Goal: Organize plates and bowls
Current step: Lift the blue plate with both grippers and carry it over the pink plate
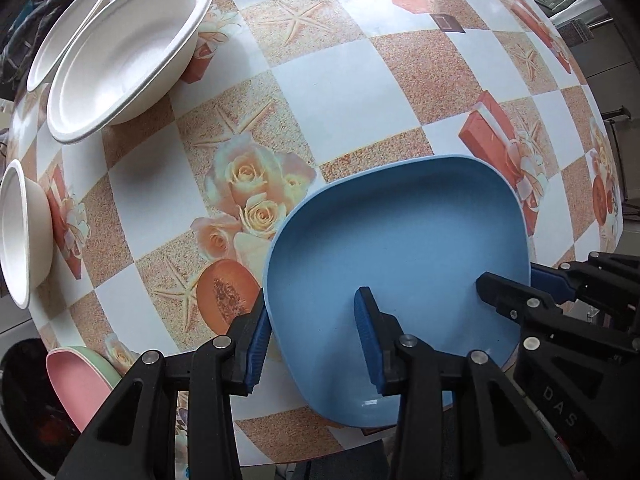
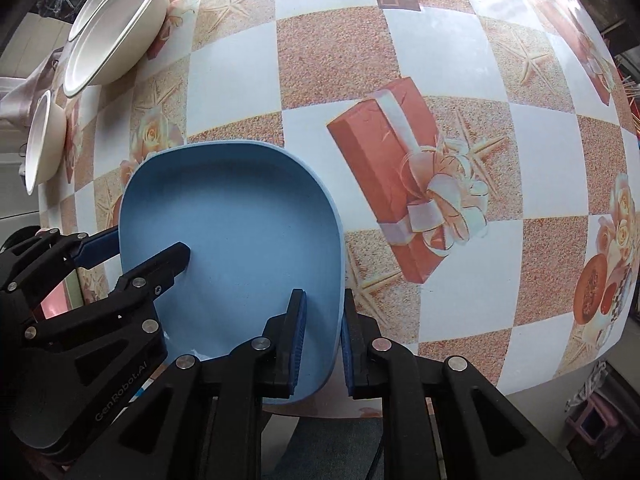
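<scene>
On the patterned table [image 1: 320,92], near edge, our left gripper [image 1: 316,340] and right gripper [image 2: 322,340] each straddle a rim of the blue plate [image 1: 400,248], jaws parted, not clamped. If we lift before both close, we judge the plate tips and slides off the edge.

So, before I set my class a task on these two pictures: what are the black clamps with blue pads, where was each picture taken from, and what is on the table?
The clamps are hand-held grippers, one in each of a person's hands; there is no robot arm. Each carries a camera looking along its two fingers, so one picture is from the left gripper and the other from the right gripper. Both straddle the rim of a blue plate on opposite sides, one finger inside and one outside, jaws not closed on it. The plate sits at the near edge of a patterned tablecloth. Farther left are three white bowls. Pink and green plates lie stacked at the near left.
</scene>
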The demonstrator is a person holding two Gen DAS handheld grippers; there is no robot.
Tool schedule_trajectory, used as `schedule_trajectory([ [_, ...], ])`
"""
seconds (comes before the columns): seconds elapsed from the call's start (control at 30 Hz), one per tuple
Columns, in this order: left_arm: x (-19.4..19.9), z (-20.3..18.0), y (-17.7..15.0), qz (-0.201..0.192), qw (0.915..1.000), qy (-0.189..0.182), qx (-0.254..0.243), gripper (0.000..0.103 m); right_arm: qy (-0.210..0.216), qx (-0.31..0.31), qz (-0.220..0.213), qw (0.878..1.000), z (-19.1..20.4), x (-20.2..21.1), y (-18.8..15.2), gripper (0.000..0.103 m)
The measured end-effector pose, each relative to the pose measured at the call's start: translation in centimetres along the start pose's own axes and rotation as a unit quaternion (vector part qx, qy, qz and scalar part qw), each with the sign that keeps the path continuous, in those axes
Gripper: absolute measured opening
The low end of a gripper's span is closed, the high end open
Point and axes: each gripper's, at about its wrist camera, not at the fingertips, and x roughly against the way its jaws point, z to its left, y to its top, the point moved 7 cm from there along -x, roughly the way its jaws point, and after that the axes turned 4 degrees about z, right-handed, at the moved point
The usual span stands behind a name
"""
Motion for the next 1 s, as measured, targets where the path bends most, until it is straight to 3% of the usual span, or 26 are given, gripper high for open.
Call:
schedule_trajectory([
  [0.23, -0.5, -0.7, -0.3, -0.009, 0.9999, -0.004, -0.014, 0.046, -0.004, 0.010, 0.004, 1.000, -0.9, -0.2, 1.4, 0.018],
  [0.57, -1.2, -0.7, -0.7, -0.004, 0.9999, -0.012, -0.010, 0.054, -0.006, 0.023, -0.010, 1.000, 0.0, -0.5, -0.3, 0.021],
  [0.6, -1.3, -0.7, -0.7, -0.004, 0.9999, -0.013, -0.009, 0.054, -0.006, 0.030, -0.011, 0.999, 0.3, -0.6, -0.4, 0.026],
  [0.63, -1.3, -0.5, -0.8, -0.005, 0.9999, -0.013, -0.007, 0.054, 0.000, 0.041, -0.012, 0.999, 0.7, -0.7, -0.6, 0.039],
  [0.67, -1.3, -0.4, -0.8, -0.005, 0.9998, -0.017, -0.005, 0.054, 0.001, 0.054, -0.010, 0.998, 1.3, -0.8, -0.8, 0.040],
  [0.87, -1.3, -0.2, -1.2, -0.005, 0.9998, -0.017, -0.009, 0.053, -0.036, 0.077, -0.013, 0.996, 2.3, -1.2, -1.3, 0.041],
  [0.93, -1.2, -0.5, -1.4, -0.002, 0.9996, -0.022, -0.017, 0.043, -0.041, 0.069, -0.012, 0.997, 2.4, -1.3, -1.4, 0.040],
  [1.0, -1.2, -0.7, -1.8, 0.003, 0.9996, -0.011, -0.026, 0.043, -0.049, 0.057, -0.009, 0.997, 2.5, -1.3, -1.4, 0.034],
])
